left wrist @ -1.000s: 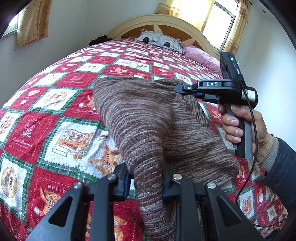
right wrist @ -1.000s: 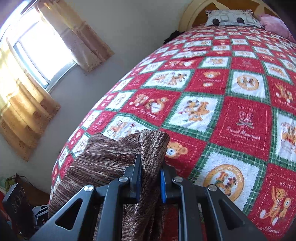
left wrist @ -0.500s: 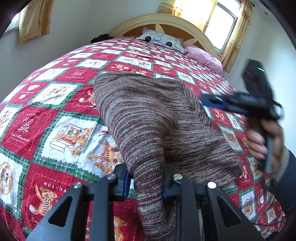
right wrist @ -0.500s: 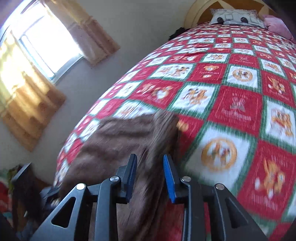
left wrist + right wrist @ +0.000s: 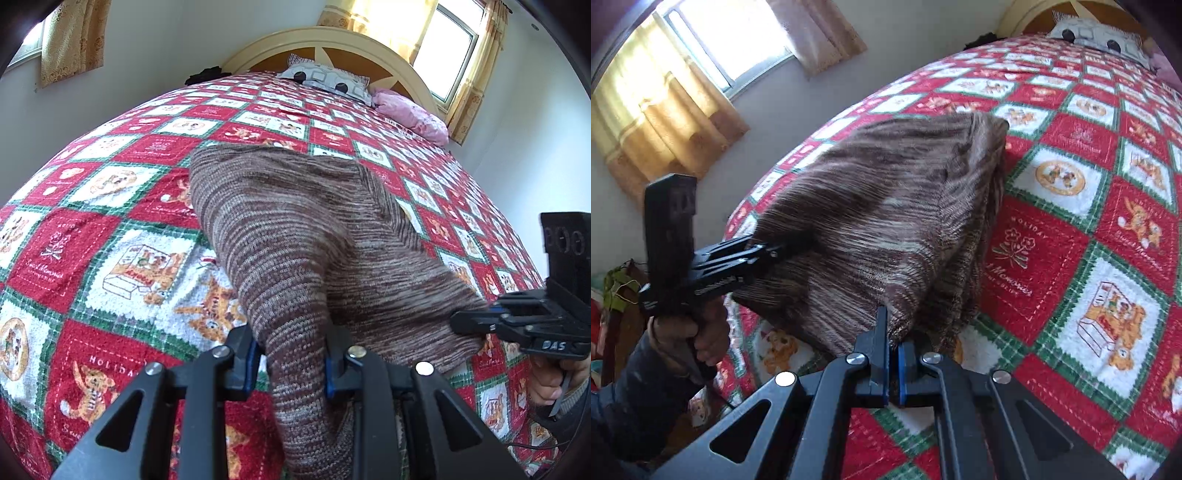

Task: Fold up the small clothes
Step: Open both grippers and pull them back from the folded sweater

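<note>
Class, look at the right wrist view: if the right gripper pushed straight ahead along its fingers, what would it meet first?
The right gripper would probably meet the brown knit garment at once: its jaws are already shut on the hem. The quilt lies beyond.

Quilt (image 5: pixel 92 229) lies open around the garment (image 5: pixel 295 229); pillows (image 5: pixel 328 79) far off.

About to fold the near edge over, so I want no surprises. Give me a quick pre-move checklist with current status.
1. Left gripper jaws clamped on the brown knit sweater: ok.
2. Right gripper jaws closed on the sweater's near edge: ok, though little fabric is caught.
3. Far edge of the sweater resting on the holiday quilt: ok.
4. Quilt beyond the sweater free of other items as far as the grey pillow: ok.
5. Sweater lying flat without bunching: not ok, a ridge runs up its middle.
</note>
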Demonstrator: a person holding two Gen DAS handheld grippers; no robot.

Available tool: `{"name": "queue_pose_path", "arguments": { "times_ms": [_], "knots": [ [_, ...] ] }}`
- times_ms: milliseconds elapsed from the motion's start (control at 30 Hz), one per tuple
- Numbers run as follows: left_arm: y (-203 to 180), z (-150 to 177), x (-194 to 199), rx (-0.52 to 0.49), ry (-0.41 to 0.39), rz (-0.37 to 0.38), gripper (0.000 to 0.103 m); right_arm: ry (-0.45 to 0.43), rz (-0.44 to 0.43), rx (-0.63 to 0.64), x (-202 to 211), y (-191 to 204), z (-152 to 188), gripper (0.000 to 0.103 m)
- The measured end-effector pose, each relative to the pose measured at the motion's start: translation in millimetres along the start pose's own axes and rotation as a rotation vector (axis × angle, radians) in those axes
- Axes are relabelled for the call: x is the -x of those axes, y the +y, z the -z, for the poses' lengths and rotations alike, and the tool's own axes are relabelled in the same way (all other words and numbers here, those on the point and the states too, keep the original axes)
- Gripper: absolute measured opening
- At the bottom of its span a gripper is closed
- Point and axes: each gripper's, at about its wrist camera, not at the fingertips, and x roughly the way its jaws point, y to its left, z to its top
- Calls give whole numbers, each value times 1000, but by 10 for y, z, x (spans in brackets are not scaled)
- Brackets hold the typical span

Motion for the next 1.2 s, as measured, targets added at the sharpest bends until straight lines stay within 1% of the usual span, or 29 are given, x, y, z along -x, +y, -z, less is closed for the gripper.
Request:
{"name": "queue_pose_path", "arguments": {
  "times_ms": [33,67,100,133,167,200,267,300,333,367,400,467,500,567,600,667,700,733,767,800,867,933,1000,1033,1133,1200],
  "knots": [
    [4,12,2,1,2,-5,41,6,20,-1,10,-15,20,2],
    [9,27,1,1,7,-8,44,18,38,-12,-3,-66,50,2],
    [10,45,5,-2,10,-9,46,39,51,-31,-54,-152,77,2],
    [7,47,19,-3,8,-10,46,51,50,-47,-83,-243,83,4],
    [-1,43,43,-6,3,-15,46,43,20,-74,-72,-316,89,6],
    [-13,28,100,-14,-10,-29,46,34,9,-89,-42,-332,76,10],
    [-8,-14,216,-14,-55,-44,51,-3,44,-82,67,-306,29,35],
    [4,-55,313,-12,-105,-56,62,-46,74,-67,151,-277,-11,37],
    [7,-90,351,-15,-129,-74,72,-81,91,-50,217,-227,-53,37],
    [10,-128,370,-21,-144,-96,75,-110,90,-29,271,-166,-96,37],
    [16,-178,361,-25,-152,-122,75,-135,73,-5,306,-71,-169,37],
    [28,-234,287,-27,-140,-134,75,-167,39,47,299,118,-272,37],
    [21,-235,243,-29,-132,-148,75,-167,24,70,246,198,-311,37],
    [12,-239,66,-59,-86,-202,75,-139,12,111,67,318,-381,37],
    [38,-227,-1,-64,-65,-216,75,-111,28,117,-47,333,-385,37],
    [79,-200,-85,-60,-40,-215,76,-58,88,90,-231,256,-345,37],
    [105,-181,-125,-48,-32,-207,78,-24,128,61,-333,150,-297,37],
    [120,-163,-149,-39,-28,-196,81,-4,127,37,-408,63,-262,37],
    [143,-147,-160,-27,-27,-190,81,-37,95,29,-382,25,-226,37],
    [175,-127,-156,-12,-36,-182,83,-51,80,27,-353,9,-207,37],
    [168,-116,-137,-3,-40,-180,83,-65,90,25,-274,43,-179,37],
    [123,-110,-32,-1,-46,-186,81,-92,110,22,-163,108,-154,38],
    [48,-102,124,-17,-70,-189,81,-130,134,28,-14,208,-106,50],
    [9,-98,211,-25,-86,-192,81,-152,150,31,57,265,-62,58],
    [-95,-37,517,-33,-142,-185,83,-216,187,38,287,413,78,59],
    [-166,11,698,-41,-178,-183,86,-264,239,44,441,550,165,59]
  ]
}}
